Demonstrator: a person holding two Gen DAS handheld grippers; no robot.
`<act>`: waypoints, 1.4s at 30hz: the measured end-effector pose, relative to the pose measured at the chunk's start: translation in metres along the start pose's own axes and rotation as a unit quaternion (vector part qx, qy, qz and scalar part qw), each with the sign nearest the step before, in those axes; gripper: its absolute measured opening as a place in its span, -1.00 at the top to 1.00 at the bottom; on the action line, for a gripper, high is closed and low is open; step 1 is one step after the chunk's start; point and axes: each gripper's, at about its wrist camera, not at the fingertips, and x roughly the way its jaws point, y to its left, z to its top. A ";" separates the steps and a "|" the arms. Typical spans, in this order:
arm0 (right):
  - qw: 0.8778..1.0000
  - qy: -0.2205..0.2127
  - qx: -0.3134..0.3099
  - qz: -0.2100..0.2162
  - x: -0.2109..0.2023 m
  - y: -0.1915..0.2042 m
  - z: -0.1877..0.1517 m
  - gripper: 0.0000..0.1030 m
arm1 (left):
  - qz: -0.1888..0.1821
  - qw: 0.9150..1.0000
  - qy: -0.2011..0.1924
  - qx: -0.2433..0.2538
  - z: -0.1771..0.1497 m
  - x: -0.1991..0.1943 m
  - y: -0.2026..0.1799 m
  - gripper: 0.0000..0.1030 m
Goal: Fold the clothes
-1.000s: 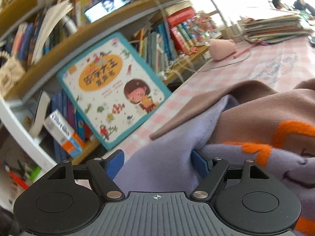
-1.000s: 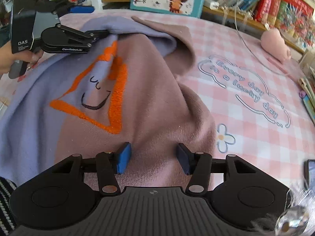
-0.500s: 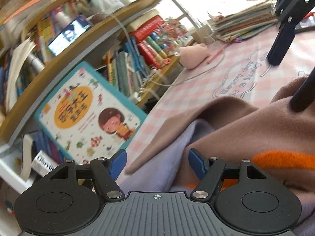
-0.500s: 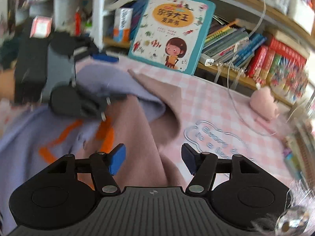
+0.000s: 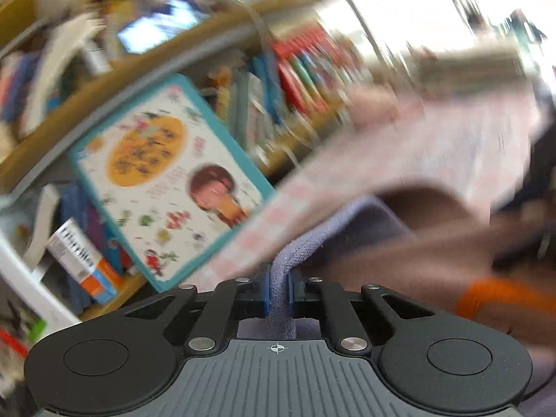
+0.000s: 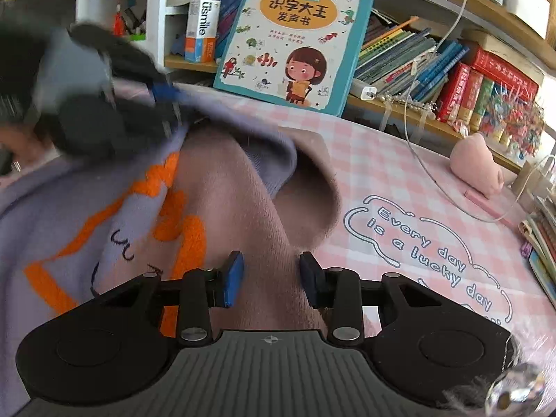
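Observation:
A lilac and mauve sweater (image 6: 222, 208) with an orange embroidered shape lies bunched on the pink checked tablecloth (image 6: 399, 173). In the left wrist view, which is blurred, my left gripper (image 5: 279, 290) is shut on a lilac edge of the sweater (image 5: 302, 243). It also shows as a dark blur at the sweater's far left in the right wrist view (image 6: 166, 93). My right gripper (image 6: 271, 279) is open, with its blue pads either side of a mauve fold at the sweater's near edge.
A bookshelf (image 6: 434, 80) runs along the table's far side, with a teal children's book (image 6: 295, 38) leaning on it. A pink plush toy (image 6: 477, 163) and a white cable (image 6: 427, 170) lie at the right. Stacked books (image 6: 542, 222) sit at the far right edge.
My left gripper has closed on the lilac edge of the sweater and is moving fast. My right gripper has dropped back down over the mauve fold, still open.

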 end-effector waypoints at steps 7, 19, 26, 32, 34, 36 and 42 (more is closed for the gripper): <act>1.000 0.008 0.001 0.008 0.004 -0.002 0.002 0.27 | 0.092 0.972 -0.087 -0.200 -0.028 -0.077 0.104 0.79; 0.997 0.051 -0.051 0.027 0.010 -0.001 0.016 0.20 | 0.225 0.881 0.068 -0.411 -0.184 -0.126 0.180 0.72; 0.997 0.044 -0.059 0.023 0.014 -0.015 0.046 0.08 | 0.248 0.910 0.112 -0.311 -0.175 -0.121 0.151 0.72; 0.996 0.006 -0.083 -0.029 0.049 -0.013 0.074 0.10 | 0.203 0.929 0.111 -0.287 -0.166 -0.142 0.132 0.71; 0.989 -0.007 -0.136 -0.056 0.063 -0.001 0.078 0.11 | 0.188 0.937 0.095 -0.279 -0.157 -0.148 0.125 0.69; 0.977 -0.014 -0.197 -0.076 0.076 0.012 0.077 0.16 | 0.170 0.944 0.080 -0.272 -0.148 -0.152 0.116 0.58; 0.980 0.017 -0.191 -0.057 0.101 0.008 0.089 0.31 | 0.090 0.962 0.055 -0.252 -0.127 -0.135 0.090 0.35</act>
